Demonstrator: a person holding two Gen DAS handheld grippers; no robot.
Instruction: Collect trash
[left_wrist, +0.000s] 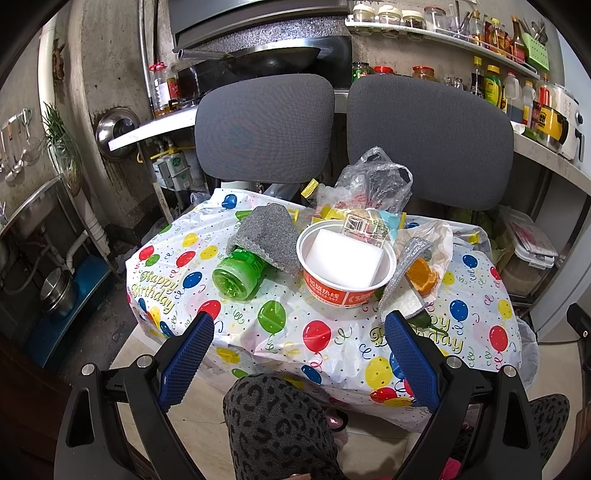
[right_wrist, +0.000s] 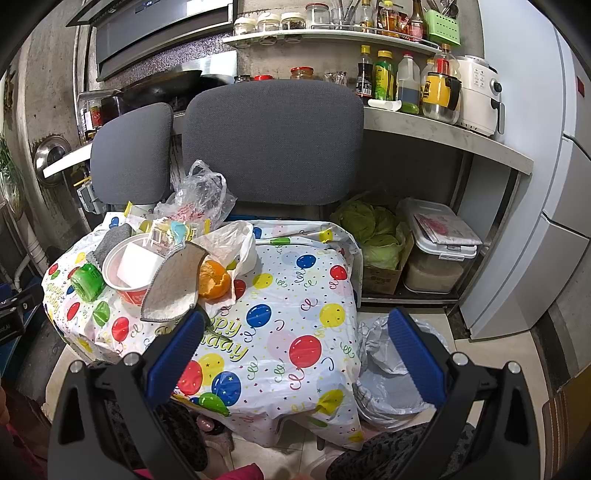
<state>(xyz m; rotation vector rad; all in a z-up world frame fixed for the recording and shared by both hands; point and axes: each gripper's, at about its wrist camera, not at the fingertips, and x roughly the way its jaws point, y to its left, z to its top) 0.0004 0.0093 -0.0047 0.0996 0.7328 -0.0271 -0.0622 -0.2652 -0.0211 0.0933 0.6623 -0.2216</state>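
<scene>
My left gripper (left_wrist: 299, 354) and right gripper (right_wrist: 295, 354) both gape wide, holding nothing, above the table's (left_wrist: 332, 332) near edge. The trash lies ahead: green bottle (left_wrist: 236, 277), paper bowl (left_wrist: 343, 266), orange peel (right_wrist: 214, 278), cloths draped between. A lined bin (right_wrist: 391, 376) sits right of the table.

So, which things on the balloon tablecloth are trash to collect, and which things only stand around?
Belong to the job:
- green plastic bottle on its side
- red paper bowl
- orange peel
- crumpled clear plastic bag
- grey-lined bin bag on the floor

Perhaps not trash:
- grey knitted cloth

Just around:
- two grey chairs
- sauce bottles on the counter
- green cabbages
</scene>
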